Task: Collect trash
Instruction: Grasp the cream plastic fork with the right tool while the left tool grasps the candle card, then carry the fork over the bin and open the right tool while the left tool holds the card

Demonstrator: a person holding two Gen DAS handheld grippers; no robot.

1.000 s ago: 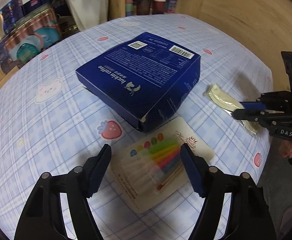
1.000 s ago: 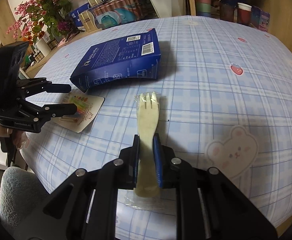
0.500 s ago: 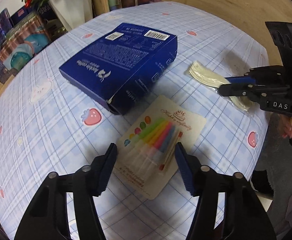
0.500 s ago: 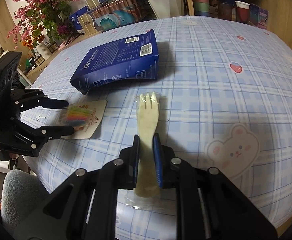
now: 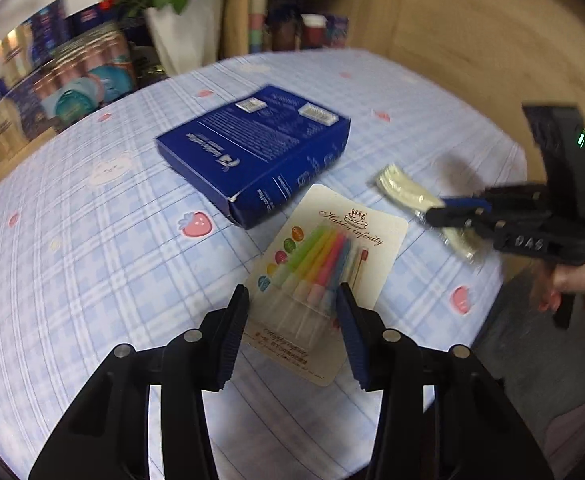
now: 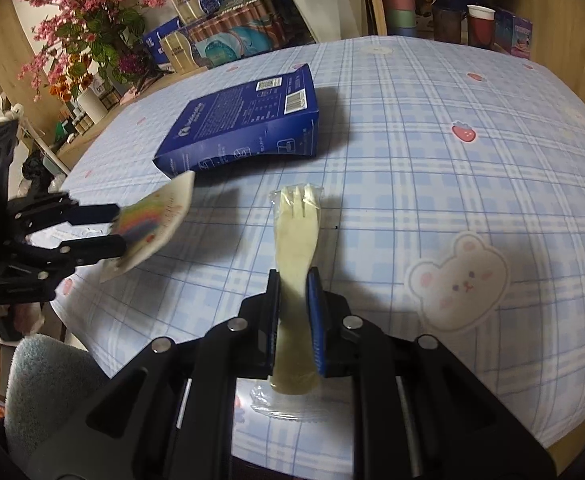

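Both grippers black plastic, silver screws, blue pads inside jaws; one marked "DAS", green LED.

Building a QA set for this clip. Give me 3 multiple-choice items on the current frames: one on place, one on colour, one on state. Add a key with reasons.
1. Where does the candle pack sit relative to the left gripper?
A. between its fingers
B. behind the box
C. under the fork

2. What colour is the flat box on the tablecloth?
A. red
B. dark blue
C. green

3. What is the right gripper doing?
A. open above the box
B. shut on nothing
C. shut on the wrapped fork

Key:
1 A: in the left wrist view the card lies between the two finger pads, and in the right wrist view it appears lifted and tilted off the cloth.
2 B: both views show a dark blue carton with white labels.
3 C: in the right wrist view the pads press the fork's handle from both sides.
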